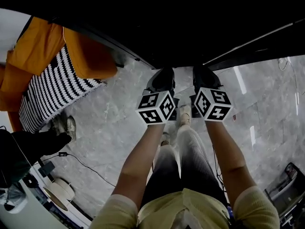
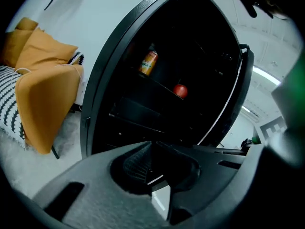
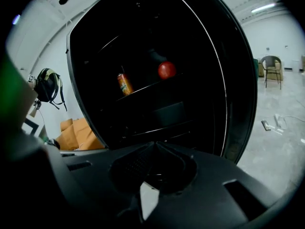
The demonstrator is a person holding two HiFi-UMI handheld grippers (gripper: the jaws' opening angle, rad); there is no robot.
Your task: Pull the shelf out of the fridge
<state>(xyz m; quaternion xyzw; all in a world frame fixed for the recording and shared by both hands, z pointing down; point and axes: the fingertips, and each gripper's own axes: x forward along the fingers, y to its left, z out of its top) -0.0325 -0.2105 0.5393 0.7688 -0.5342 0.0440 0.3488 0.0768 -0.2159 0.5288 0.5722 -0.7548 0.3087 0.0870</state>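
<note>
The black fridge stands open in front of me, its inside very dark. An inner shelf carries an orange bottle and a red apple. The left gripper view shows the same bottle, the apple and the shelf. My left gripper is shut with nothing between its jaws, still short of the fridge. Beside it, my right gripper is likewise shut and empty. From the head view the left gripper and the right gripper are side by side at the fridge's lower front edge.
The fridge door hangs open on the right. An orange seat with a striped cushion stands to the left, and a cable runs over the grey floor. A wicker chair is far right, and a backpack hangs at left.
</note>
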